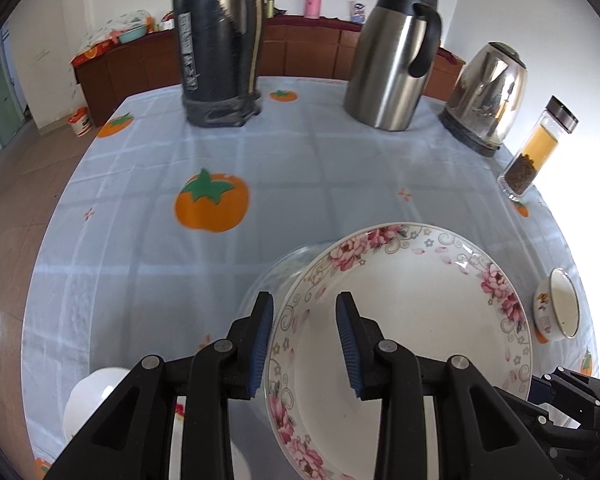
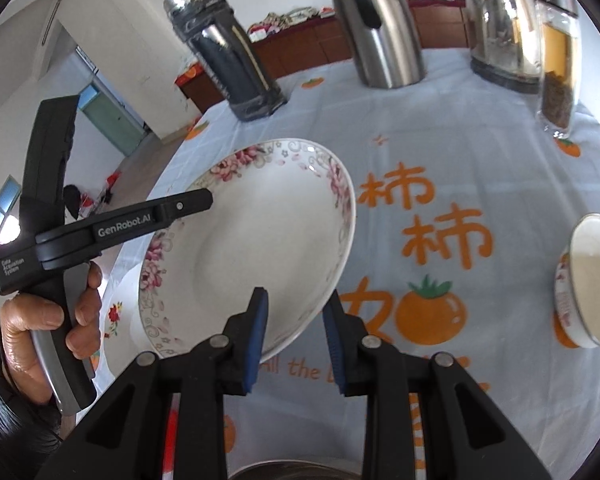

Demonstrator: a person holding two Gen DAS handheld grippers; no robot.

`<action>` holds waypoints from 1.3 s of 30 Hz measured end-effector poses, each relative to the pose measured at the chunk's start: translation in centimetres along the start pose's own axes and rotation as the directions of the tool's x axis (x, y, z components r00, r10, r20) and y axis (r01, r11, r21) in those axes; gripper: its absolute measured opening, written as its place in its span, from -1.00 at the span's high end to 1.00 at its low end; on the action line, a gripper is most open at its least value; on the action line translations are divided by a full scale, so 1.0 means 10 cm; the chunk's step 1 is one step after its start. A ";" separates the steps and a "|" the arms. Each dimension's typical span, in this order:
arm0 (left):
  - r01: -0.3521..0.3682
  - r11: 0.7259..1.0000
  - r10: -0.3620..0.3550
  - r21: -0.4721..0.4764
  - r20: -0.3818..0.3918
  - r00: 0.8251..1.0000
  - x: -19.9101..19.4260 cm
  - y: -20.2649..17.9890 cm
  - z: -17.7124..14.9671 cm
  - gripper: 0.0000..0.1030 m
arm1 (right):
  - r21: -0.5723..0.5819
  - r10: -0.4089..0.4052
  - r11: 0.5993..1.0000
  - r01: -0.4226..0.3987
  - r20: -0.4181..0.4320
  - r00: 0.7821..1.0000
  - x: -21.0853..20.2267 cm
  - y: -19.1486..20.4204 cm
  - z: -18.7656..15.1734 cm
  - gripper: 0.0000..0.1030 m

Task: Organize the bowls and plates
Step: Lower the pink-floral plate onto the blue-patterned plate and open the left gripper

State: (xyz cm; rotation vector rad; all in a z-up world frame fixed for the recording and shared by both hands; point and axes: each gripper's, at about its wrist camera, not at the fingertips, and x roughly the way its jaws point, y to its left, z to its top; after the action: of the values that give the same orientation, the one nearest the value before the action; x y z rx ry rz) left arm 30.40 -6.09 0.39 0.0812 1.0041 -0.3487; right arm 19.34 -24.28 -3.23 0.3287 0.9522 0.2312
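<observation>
Left gripper: nearest the left wrist camera; jaws apart, straddling the near-left rim of the floral plate. Whether the pads touch the rim cannot be told.
Right gripper: jaws apart, set either side of the plate's near edge in the right wrist view; no clamping visible.
Floral plate: tilted in the right wrist view, its right edge standing higher than its left. In the left wrist view its far-left edge overlaps a clear glass dish. Whether it rests in that dish or only hangs over it cannot be told.
Small bowl: lies on its side on the tablecloth, well to the right of the plate, apart from it.
White bowl: at the near-left, partly hidden behind the left gripper.
Other items: dark flask, steel jug, kettle and tea bottle along the far edge.
Progress (judgement): early to middle. At most one plate placed; small bowl and white bowl remain loose.
</observation>
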 end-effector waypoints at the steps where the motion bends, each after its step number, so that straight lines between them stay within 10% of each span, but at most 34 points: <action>1: -0.007 1.000 0.007 -0.003 -0.003 1.000 0.01 0.03 -0.02 0.32 | 0.000 -0.001 1.000 0.001 -0.012 1.000 0.04 0.01 0.00 0.45; 39: -0.084 0.994 0.087 0.064 -0.050 0.995 0.37 -0.06 -0.27 0.31 | -0.025 -0.148 0.989 0.146 -0.094 0.985 0.52 0.11 0.02 0.33</action>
State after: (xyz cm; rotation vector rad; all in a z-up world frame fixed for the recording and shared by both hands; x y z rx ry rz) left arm 29.79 -6.98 -4.08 0.1894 1.0385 -0.3004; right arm 22.34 -21.57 -6.66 0.2315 1.0635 0.1209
